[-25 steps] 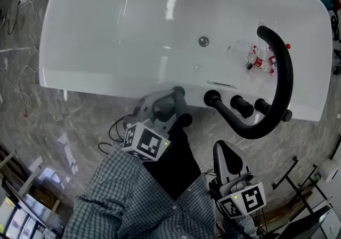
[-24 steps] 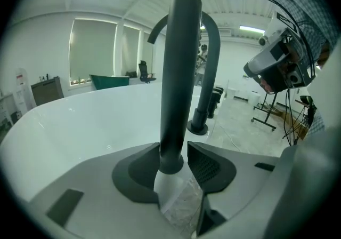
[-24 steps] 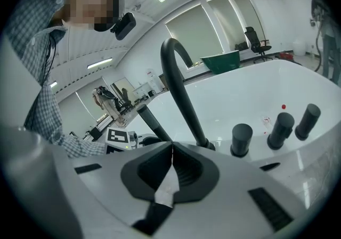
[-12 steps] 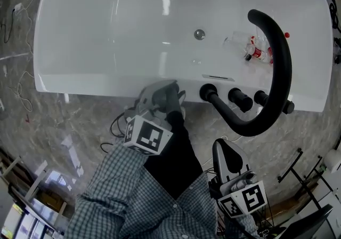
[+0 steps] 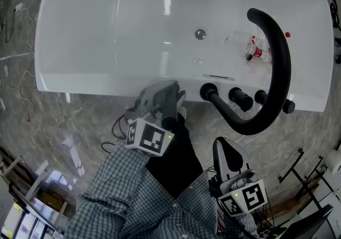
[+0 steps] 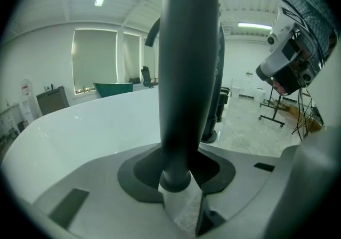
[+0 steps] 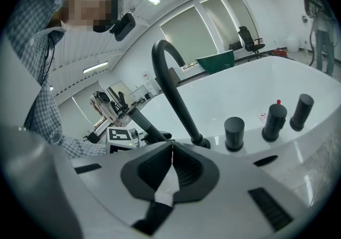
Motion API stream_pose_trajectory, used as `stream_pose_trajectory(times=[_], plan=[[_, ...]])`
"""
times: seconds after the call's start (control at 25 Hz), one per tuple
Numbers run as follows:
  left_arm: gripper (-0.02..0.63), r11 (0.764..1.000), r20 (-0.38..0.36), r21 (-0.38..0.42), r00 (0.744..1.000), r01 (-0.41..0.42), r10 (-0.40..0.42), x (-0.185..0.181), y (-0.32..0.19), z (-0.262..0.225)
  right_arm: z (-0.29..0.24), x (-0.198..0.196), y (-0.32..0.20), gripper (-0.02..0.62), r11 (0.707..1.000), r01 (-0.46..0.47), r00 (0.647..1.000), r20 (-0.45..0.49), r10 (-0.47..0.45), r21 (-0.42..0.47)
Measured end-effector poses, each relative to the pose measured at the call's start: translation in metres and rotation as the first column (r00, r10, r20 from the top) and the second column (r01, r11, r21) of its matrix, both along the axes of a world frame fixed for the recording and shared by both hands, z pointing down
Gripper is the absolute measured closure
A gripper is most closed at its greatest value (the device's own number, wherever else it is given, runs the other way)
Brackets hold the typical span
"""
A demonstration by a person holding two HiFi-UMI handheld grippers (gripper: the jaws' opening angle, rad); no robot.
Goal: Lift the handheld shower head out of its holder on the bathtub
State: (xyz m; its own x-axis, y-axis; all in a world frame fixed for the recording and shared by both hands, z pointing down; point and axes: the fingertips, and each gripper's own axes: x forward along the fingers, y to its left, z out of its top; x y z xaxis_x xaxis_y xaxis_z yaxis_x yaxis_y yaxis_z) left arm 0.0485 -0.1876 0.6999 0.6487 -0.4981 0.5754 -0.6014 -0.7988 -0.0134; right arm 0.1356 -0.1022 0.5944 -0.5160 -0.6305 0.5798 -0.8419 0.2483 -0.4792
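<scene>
left gripper (image 6: 181, 182) clamped on the handheld shower head (image 6: 187, 72) at the bathtub (image 5: 106, 80) rim
its jaws pinch the dark handle, which stands upright between them and fills the gap. in the right gripper view the handle slants down to the near rim, just left of the base of the black arched spout (image 5: 278, 67). three black knobs (image 7: 234, 133) line the rim further right, apart from the left gripper. the right gripper (image 7: 171, 152) has its jaws pressed together on nothing, low beside the person's checked shirt (image 5: 138, 195), well back from the rim. the rim left of the shower head runs bare, and the basin lies open but for bottles (image 5: 257, 52) near the spout.
</scene>
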Motion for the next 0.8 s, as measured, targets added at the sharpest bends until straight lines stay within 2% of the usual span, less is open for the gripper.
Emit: stream_pose_trajectory(times=[0.64, 0.8], plan=[[0.472, 0.999, 0.024, 0.024, 0.999, -0.023, 0.023, -0.001, 0.004, -0.036, -0.027, 0.002, -0.006, 0.577, 0.999, -0.036, 0.999, -0.007, 0.037, 0.037], [0.472, 1.000, 0.020, 0.011, 1.000, 0.006, -0.007, -0.005, 0.002, -0.049, -0.041, -0.001, -0.008, 0.577, 0.998, -0.032, 0.999, -0.010, 0.032, 0.055]])
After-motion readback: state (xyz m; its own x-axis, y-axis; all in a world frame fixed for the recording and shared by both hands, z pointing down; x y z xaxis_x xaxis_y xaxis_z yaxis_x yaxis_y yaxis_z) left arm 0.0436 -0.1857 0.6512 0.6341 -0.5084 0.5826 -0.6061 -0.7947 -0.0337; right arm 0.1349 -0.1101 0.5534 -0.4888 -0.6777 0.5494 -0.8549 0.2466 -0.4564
